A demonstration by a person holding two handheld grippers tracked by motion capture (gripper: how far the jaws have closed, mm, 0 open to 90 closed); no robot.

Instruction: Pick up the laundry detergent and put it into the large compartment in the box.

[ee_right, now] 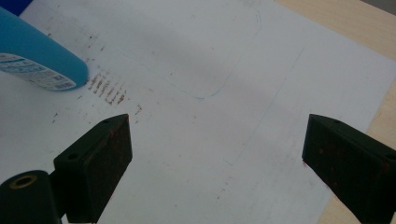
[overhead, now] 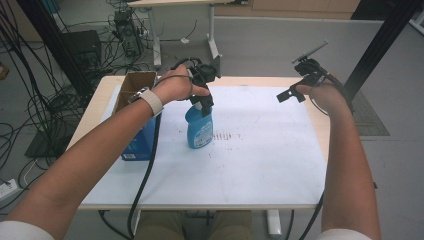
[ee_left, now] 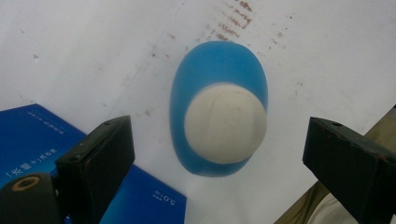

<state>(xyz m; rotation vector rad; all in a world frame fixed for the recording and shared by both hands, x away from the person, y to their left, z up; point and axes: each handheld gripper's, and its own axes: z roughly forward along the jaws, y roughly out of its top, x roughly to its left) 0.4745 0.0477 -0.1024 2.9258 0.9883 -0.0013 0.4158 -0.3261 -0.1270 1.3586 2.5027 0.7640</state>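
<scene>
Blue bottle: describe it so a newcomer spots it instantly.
On the white sheet covering the table, look left of centre, beside the blue box. The blue bottle stands upright there under the left gripper; its cream cap and rounded body set it apart.

spray bottle [overhead: 199, 129] showing blue, white cap, pale printed label | box [overhead: 136, 144] at 9 o'clock of it showing dark blue, white lettering | table sheet [overhead: 260, 150] showing white, brown smudge rows | grippers' jaws showing black | table edge [overhead: 320, 125] showing light wood
</scene>
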